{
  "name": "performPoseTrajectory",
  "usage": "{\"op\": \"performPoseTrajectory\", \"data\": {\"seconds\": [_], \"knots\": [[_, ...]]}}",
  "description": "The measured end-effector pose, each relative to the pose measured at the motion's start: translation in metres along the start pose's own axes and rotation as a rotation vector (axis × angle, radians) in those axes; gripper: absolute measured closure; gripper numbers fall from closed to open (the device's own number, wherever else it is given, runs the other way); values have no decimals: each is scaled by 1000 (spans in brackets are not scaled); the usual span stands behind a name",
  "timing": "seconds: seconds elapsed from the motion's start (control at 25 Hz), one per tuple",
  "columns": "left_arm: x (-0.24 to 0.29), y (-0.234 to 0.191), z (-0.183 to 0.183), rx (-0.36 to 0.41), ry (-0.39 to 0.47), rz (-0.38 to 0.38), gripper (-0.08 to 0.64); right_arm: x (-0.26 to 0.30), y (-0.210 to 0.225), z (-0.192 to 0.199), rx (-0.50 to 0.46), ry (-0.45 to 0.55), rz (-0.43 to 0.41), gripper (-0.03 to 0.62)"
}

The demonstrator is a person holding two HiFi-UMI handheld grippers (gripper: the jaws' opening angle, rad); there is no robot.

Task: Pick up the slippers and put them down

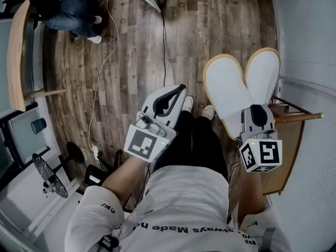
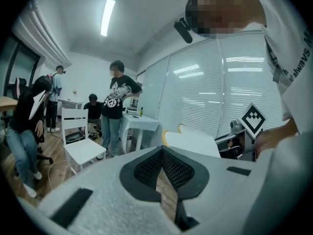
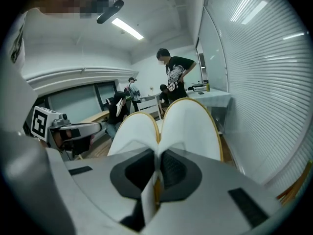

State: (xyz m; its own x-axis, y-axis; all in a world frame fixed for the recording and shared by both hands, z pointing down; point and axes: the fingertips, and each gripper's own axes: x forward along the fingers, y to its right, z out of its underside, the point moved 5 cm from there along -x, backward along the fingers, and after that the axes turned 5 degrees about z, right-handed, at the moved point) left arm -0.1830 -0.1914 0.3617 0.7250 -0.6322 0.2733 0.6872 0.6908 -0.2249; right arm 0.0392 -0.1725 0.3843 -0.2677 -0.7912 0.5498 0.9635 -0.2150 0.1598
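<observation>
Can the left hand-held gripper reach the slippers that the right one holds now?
Probably yes: only open air separates the left hand-held gripper from the slippers in the right hand-held gripper. The left one's jaws are shut and must open first.

Floor [image 1: 131, 46]: dark wood planks. On it: white cable [image 1: 103, 67], black cable [image 1: 164, 46], wearer's white shoes [image 1: 187, 103], a seated person's shoes [image 1: 95, 38].

Office or lab room: wood-plank floor [image 1: 131, 51], white desk [image 2: 141, 122], white chair [image 2: 80, 142], blind-covered glass wall [image 2: 234, 89], ceiling strip light [image 2: 107, 16]
</observation>
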Motion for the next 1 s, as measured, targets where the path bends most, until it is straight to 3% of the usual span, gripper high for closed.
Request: {"op": "performPoseTrajectory", "data": {"seconds": [0.52,1.0], "knots": [[47,-29,136,40,-55,1,549,83,32,132,40,-66,39,569],[108,-55,278,18,-122,48,549,166,68,268,39,-120,63,569]]}}
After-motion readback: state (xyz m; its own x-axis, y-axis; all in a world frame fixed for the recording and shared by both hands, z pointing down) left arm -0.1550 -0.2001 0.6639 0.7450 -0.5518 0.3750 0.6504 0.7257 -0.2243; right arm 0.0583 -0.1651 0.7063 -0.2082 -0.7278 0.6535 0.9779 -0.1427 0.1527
